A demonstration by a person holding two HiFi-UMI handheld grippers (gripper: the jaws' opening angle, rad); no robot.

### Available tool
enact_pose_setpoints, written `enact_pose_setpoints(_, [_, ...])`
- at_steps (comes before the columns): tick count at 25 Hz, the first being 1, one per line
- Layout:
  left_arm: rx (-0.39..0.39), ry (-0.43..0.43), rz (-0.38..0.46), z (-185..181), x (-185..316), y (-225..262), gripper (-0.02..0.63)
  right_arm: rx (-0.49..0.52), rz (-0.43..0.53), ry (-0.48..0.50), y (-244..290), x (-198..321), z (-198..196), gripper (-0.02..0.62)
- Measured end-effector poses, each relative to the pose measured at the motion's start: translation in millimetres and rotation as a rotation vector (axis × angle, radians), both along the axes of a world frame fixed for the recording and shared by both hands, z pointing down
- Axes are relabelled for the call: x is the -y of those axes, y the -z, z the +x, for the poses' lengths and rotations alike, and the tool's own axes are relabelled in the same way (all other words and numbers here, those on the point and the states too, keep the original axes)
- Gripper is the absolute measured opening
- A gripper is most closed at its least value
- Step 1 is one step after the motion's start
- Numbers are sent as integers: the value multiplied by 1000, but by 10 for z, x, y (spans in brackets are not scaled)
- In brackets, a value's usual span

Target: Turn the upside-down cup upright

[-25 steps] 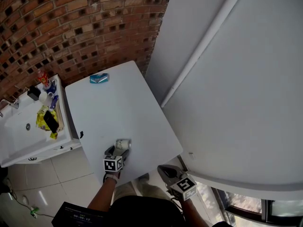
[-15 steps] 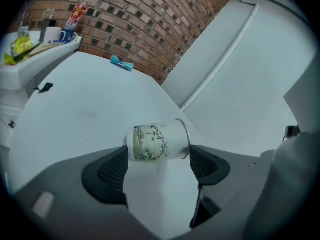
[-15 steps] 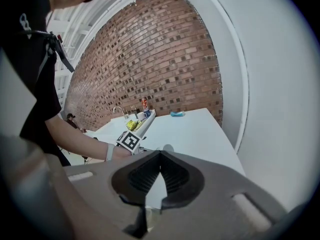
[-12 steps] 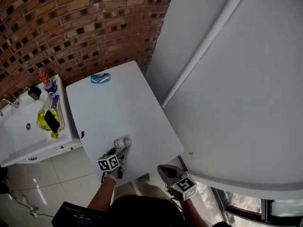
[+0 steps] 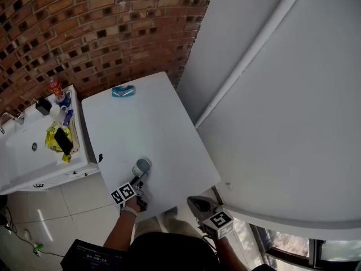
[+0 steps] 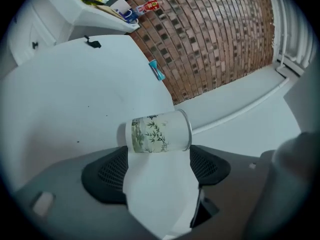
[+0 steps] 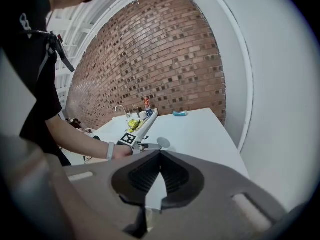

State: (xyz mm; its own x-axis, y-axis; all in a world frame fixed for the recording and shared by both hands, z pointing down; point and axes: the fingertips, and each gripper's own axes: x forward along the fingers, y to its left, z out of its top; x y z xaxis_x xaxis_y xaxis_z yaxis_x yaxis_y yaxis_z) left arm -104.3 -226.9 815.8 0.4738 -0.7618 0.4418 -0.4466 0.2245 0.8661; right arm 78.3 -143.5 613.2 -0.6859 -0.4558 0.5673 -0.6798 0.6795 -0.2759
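The cup (image 5: 141, 166) stands upright, mouth up, near the front edge of the white table (image 5: 148, 117). The left hand-held gripper (image 5: 138, 180) is rolled sideways, its 2 jaws spread apart, with the cup just beyond their tips. The right hand-held gripper (image 5: 197, 203) hangs off the table's near edge, jaws pressed together on nothing.
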Motion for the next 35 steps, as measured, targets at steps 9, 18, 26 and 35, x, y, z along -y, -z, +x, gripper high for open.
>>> enact_pose_setpoints(9, [-225, 123, 13, -96, -45, 33, 413, -6, -4, 25, -7, -42, -123, -8])
enact_pose_setpoints(18, [-386, 198, 63, -147, -89, 35, 414, -13, -5, 25, -12, -75, -121, -9])
enact_pose_setpoints(26, [-414, 178, 110, -93, -190, 83, 407, -12, -4, 28, -47, -130, -79, -8])
enact_pose_setpoints(35, [-311, 177, 60, -147, -304, 30, 318, 3, -7, 35, -116, -181, -16, -8])
